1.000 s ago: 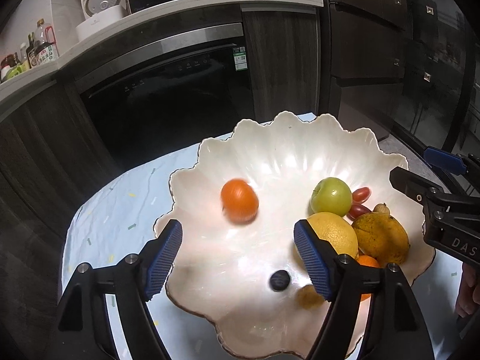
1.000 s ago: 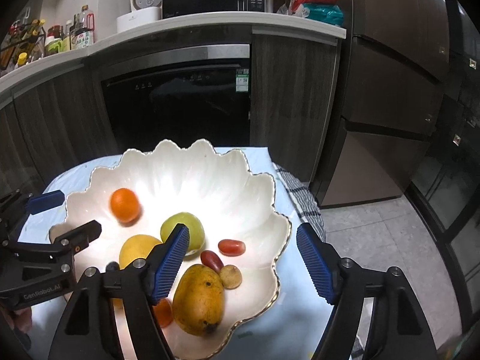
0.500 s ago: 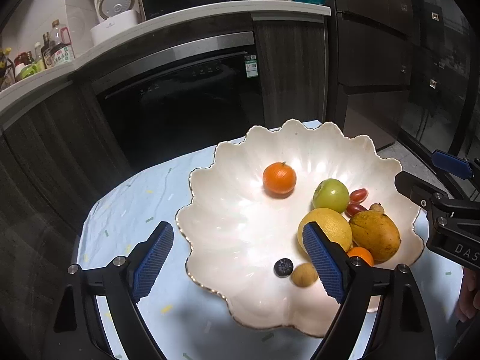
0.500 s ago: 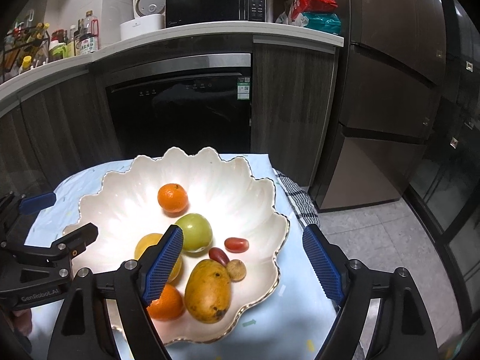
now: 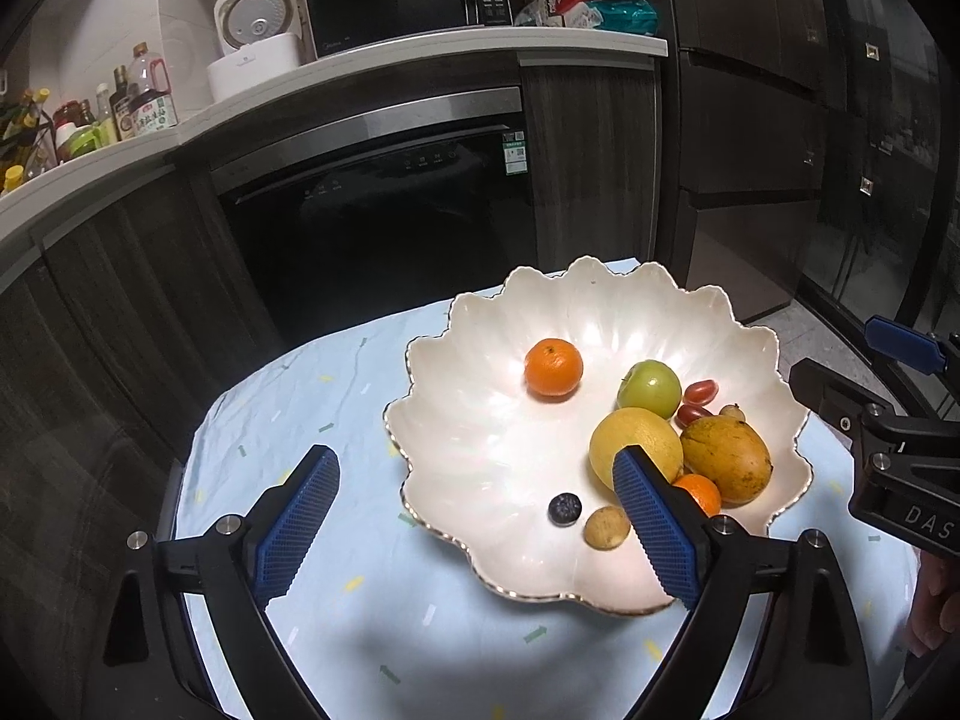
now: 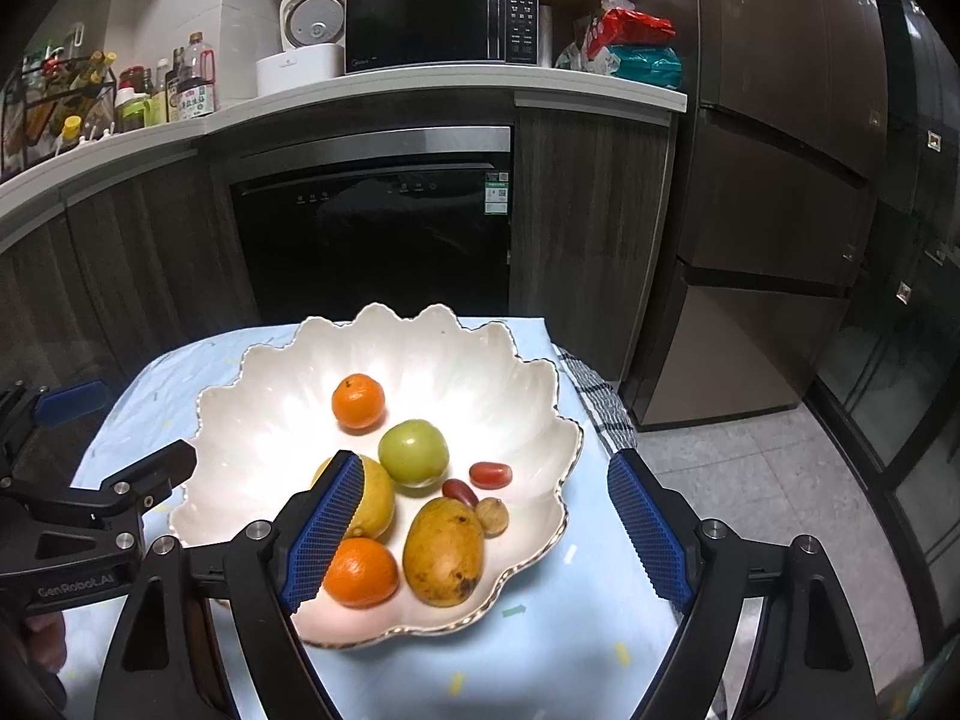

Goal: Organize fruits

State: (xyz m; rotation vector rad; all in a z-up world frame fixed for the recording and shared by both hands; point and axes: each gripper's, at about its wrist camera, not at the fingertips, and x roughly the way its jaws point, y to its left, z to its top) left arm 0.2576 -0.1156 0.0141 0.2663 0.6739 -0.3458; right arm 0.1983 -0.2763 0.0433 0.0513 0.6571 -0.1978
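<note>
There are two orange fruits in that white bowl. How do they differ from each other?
The far orange lies alone toward the back of the bowl, touching nothing; the near orange is packed at the front edge beside the yellow fruit and the mango. The far orange is in full view; the near orange is partly hidden behind a finger of the right gripper. Both are round, bright orange and look about the same size.
</note>
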